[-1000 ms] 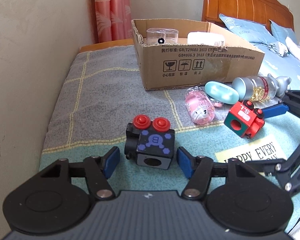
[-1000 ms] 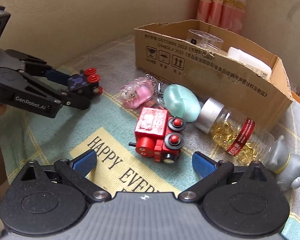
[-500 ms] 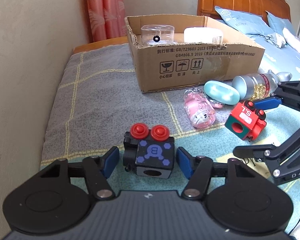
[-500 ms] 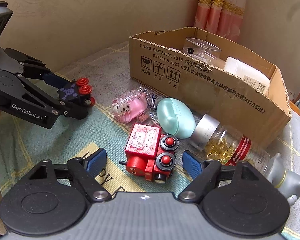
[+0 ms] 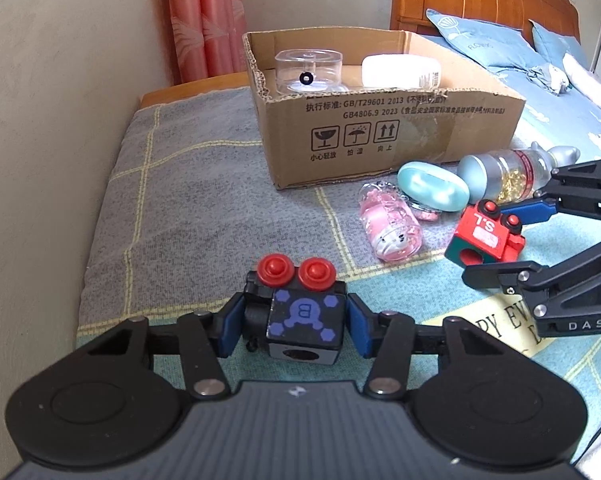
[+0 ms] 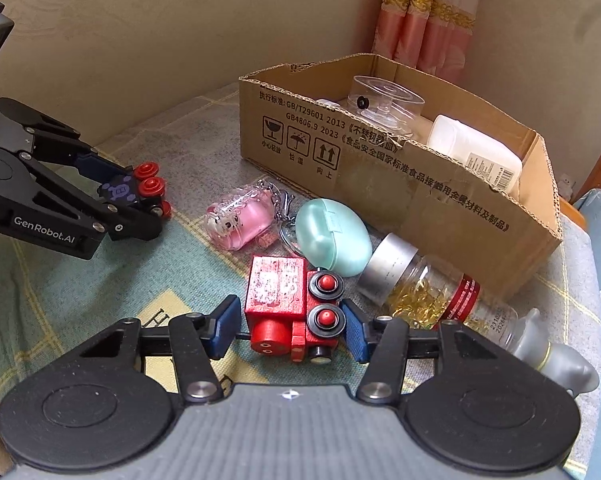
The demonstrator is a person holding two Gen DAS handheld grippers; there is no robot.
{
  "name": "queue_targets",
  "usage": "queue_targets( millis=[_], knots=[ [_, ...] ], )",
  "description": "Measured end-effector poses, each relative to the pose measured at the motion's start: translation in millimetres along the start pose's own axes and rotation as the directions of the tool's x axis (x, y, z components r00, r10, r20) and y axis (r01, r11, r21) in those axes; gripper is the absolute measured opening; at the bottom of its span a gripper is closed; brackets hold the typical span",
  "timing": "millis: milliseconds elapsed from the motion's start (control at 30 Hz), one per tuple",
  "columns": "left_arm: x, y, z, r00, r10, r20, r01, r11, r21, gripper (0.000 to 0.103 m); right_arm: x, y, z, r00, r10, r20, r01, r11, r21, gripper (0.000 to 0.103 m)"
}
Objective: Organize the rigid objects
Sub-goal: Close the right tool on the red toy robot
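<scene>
Left wrist view: the left gripper (image 5: 296, 326), jaws just closed, clamps a black toy train block with red wheels and purple hexagon markings (image 5: 300, 316) on the teal-and-grey checked blanket (image 5: 172, 216). Right wrist view: the right gripper (image 6: 286, 326), jaws just closing, pinches a red wooden toy train (image 6: 288, 306). Beyond lie a pink clear keychain charm (image 6: 240, 222), a mint oval case (image 6: 332, 238) and a clear capsule jar with silver lid (image 6: 428, 294). Farthest, an open cardboard box (image 6: 380, 168) holds a clear round container (image 6: 384, 100).

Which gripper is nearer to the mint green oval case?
Right. The right gripper grips the red toy train beside the mint green oval case; the left gripper is farther away.
</scene>
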State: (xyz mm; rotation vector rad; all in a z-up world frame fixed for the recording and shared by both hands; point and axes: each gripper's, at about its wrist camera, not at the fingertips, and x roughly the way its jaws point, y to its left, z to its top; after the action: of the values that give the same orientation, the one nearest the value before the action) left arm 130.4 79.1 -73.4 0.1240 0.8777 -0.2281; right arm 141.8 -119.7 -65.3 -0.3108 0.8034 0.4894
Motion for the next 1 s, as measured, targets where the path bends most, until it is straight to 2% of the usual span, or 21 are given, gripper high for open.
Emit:
queue_targets(
  millis=[100, 133, 600, 800, 1000],
  knots=[
    [-5.4, -1.5, 0.1, 1.000, 0.000, 0.006, 0.000, 1.000, 0.002, 0.052, -6.3, -2.6, -1.1, 1.000, -0.004, 0.000, 0.004, 1.000, -0.003, 0.058],
    [-7.6, -2.2, 0.3, 1.000, 0.000, 0.009, 0.000, 1.000, 0.003, 0.052, -9.1, -3.5, -1.0, 1.000, -0.002, 0.001, 0.002, 1.000, -0.004, 0.054],
    [-39.7, -15.3, 20.3, 0.997, -0.029, 0.068, 0.026, 0.999, 0.044, 0.052, -40.9, -9.4, -2.4, 1.000, 0.016, 0.026, -0.016, 1.000, -0.023, 0.054],
    [-49.3, -22.2, 50.8, 0.991, -0.048, 0.125, 0.037, 0.995, 0.091, 0.052, -60.3, -20.0, 6.2, 0.998, 0.008, 0.065, -0.007, 1.000, -0.017, 0.054],
    [-42.2, -24.2, 100.3, 0.984, -0.042, 0.175, 0.022, 0.993, 0.118, 0.052, -75.7, -33.0, 17.7, 0.993, -0.025, 0.117, 0.026, 1.000, -0.003, 0.054]
  ],
)
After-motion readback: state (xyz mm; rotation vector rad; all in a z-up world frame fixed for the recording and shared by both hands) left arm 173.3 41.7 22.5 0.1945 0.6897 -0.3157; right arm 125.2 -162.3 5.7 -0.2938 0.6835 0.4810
